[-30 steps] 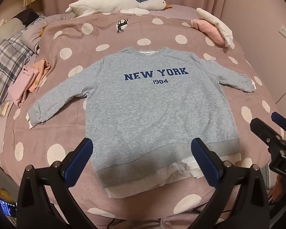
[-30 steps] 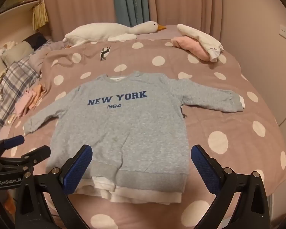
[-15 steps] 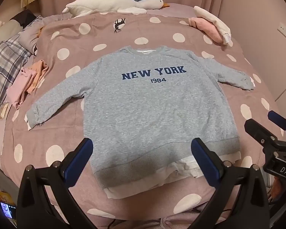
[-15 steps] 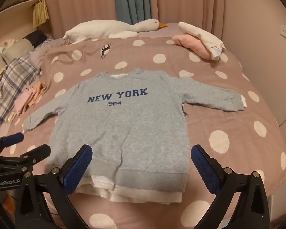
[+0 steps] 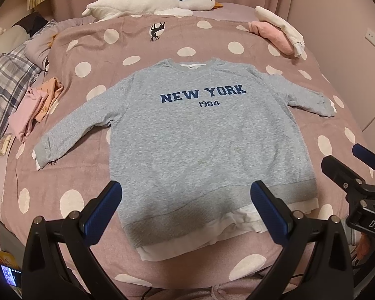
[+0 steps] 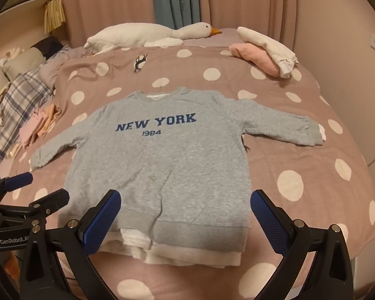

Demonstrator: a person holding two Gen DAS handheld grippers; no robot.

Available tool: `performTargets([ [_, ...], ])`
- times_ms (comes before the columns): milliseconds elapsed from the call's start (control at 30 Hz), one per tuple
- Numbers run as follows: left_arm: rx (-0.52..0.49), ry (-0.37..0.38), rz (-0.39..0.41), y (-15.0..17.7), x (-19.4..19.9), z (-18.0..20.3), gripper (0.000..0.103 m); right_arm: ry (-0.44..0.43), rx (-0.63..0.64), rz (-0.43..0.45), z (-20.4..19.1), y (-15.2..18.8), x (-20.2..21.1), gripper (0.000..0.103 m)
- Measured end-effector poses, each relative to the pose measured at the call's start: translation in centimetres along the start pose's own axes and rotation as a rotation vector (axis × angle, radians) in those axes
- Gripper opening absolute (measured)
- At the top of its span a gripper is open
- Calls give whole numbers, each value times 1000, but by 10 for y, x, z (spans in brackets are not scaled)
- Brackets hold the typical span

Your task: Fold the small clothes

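On the bed with the dusty-pink, white-dotted blanket (image 5: 70, 175), a grey marl sweatshirt printed "NEW YORK 1984" in blue (image 5: 200, 137) lies flat and face up, unfolded, both sleeves spread outward. Its white under-layer shows below the ribbed hem and at the cuffs. Neckline points toward the far end of the bed; hem lies nearest the cameras.

Left gripper (image 5: 185, 210): black frame, blue-padded fingers (image 5: 102, 210) set wide apart, holding nothing, poised above the hem without touching it.

Right gripper (image 6: 185, 220): same build, fingers (image 6: 267, 220) likewise wide and empty, above the hem edge. Each gripper appears at the margin of the other's view.

Surroundings: a long white plush goose with an orange beak (image 5: 147, 2) lies along the far end. A pink and white bundle of cloth (image 5: 280, 31) sits at the far right corner. Small pink and peach garments (image 5: 35, 105) lie left of the sweatshirt, beside a blue-and-white plaid fabric (image 5: 5, 82).
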State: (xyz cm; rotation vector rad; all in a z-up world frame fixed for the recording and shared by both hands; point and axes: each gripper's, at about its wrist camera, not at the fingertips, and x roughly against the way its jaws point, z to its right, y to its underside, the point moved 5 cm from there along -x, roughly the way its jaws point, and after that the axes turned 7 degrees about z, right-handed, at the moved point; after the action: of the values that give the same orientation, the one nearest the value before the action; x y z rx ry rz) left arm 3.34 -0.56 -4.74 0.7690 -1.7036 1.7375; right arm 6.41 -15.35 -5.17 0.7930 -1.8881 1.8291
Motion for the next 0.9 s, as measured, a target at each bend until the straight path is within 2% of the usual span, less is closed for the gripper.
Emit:
performTargets([
  [900,-1,5,-6,2,-2,-2,103,0,1,-5,0,1,-1,102],
])
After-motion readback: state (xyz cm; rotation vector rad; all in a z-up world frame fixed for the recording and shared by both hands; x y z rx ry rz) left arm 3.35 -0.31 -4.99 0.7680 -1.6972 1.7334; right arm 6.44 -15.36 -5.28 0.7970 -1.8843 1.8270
